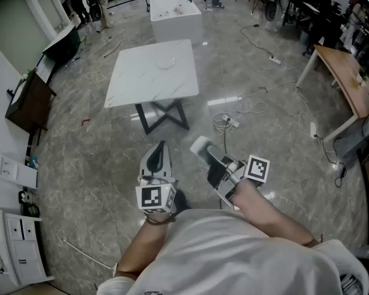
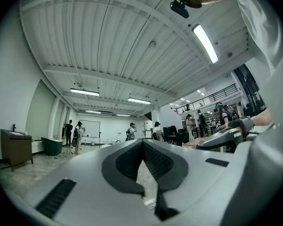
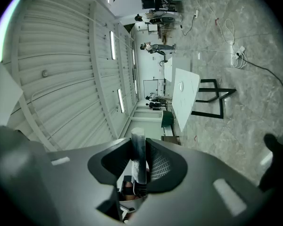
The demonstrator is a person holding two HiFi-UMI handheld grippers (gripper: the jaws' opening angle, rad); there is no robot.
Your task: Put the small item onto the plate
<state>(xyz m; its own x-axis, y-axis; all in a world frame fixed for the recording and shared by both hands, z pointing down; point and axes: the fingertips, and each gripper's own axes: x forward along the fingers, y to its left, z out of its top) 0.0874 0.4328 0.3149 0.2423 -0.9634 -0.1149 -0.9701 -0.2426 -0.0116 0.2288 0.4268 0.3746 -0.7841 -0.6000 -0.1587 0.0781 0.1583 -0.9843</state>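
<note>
**Figure: carrying stance, head view and 2 gripper views.** The right gripper (image 1: 202,146) pinches the small item (image 3: 138,149), a slim, pale, rod-like piece standing upright between its 2 pads. The left gripper (image 2: 142,144) is empty, its jaws pressed together at the tips.

- **Handling (judged):** the item looks light and stiff. Its smooth, rounded side could roll or slide in the pads, so a hold across the mid-length, as here, seems soundest.
- **Target:** the white desk (image 1: 152,78) stands well apart from both grippers, across open floor. A faint ring on its top is probably the plate (image 1: 166,62), but it is too small to confirm.
- **Hidden:** the item's lower end sits behind the jaws, and its material cannot be told. In the head view the item cannot be separated from the gripper tip.
</note>
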